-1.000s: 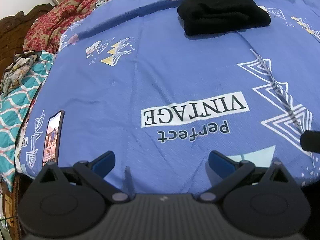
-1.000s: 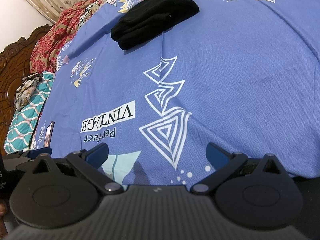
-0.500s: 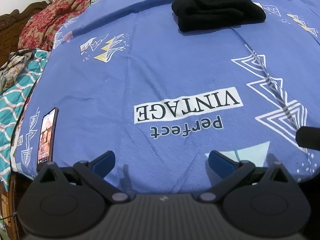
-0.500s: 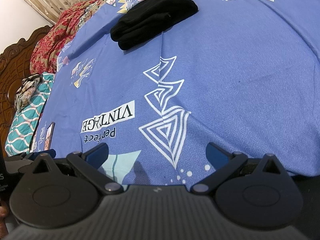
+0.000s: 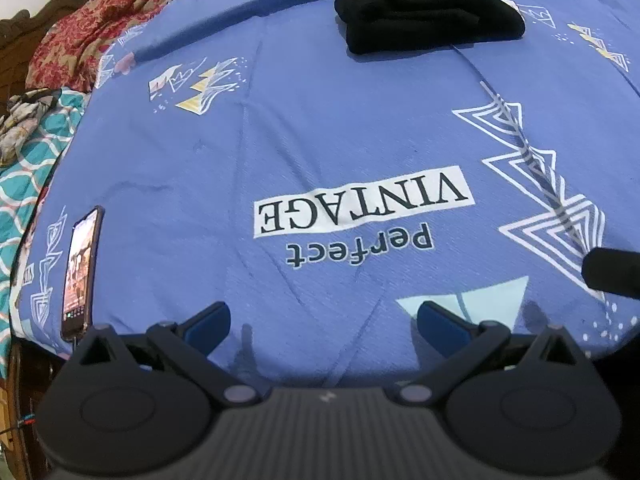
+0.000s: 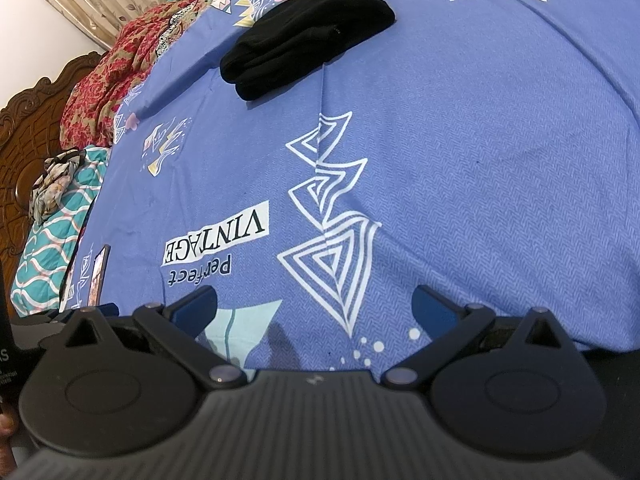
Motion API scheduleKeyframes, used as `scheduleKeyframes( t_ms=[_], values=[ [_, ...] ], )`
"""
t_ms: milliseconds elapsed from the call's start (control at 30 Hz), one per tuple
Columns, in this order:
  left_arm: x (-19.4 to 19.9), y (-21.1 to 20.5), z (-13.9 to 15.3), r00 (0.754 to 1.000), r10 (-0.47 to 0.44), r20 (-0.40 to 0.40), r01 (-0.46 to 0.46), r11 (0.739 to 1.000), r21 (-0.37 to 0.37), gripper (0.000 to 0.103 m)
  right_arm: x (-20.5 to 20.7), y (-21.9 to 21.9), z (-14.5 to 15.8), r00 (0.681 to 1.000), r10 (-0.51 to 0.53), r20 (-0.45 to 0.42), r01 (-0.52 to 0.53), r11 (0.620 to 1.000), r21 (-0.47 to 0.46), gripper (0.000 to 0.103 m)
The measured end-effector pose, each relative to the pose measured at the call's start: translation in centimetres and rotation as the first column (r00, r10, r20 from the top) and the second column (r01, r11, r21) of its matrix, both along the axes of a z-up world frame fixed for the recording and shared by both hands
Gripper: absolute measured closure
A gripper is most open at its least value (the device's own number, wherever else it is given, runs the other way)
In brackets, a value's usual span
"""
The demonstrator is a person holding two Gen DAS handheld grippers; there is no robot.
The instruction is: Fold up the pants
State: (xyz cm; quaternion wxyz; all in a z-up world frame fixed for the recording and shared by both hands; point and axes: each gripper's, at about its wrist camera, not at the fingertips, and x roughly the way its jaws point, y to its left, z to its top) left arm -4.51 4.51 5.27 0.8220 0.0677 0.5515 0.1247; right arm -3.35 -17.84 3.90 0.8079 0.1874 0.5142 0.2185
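Item: my left gripper [image 5: 323, 322] and right gripper [image 6: 314, 306], both spread, empty; folded black pants [image 5: 428, 22] far off; phone [image 5: 80, 272] at bedsheet [image 5: 320, 140] edge.

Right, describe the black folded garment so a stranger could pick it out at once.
Start from the blue printed bedsheet that covers the bed and look past its white "VINTAGE" label toward the far side. There lies the black folded pants bundle, a compact stack. It is the only plain black cloth; the neighbouring red floral fabric is patterned.
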Motion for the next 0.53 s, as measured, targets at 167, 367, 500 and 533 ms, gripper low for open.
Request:
scheduleKeyframes(
  t_ms=[167, 367, 500, 533],
  values=[
    [0.05, -0.04, -0.05, 1.000, -0.002, -0.008, 0.001, 1.000, -0.025, 0.000, -0.04, -0.02, 0.09, 1.000, 0.000, 0.000, 0.000, 1.000, 0.000, 0.000],
    [0.04, -0.06, 0.02, 1.000, -0.010, -0.011, 0.009, 0.998, -0.070, 0.000, 0.00, -0.04, 0.07, 1.000, -0.001, 0.000, 0.001, 1.000, 0.000, 0.000],
    [0.01, -0.10, 0.56, 1.000, -0.024, 0.016, 0.025, 0.995, -0.098, 0.000, 0.01, -0.12, 0.20, 1.000, -0.001, 0.006, 0.001, 1.000, -0.002, 0.000],
    [0.05, -0.08, 0.71, 0.999, -0.024, 0.021, 0.026, 0.994, -0.103, 0.000, -0.02, -0.11, 0.28, 1.000, -0.002, 0.012, 0.002, 1.000, -0.004, 0.000]
  ],
)
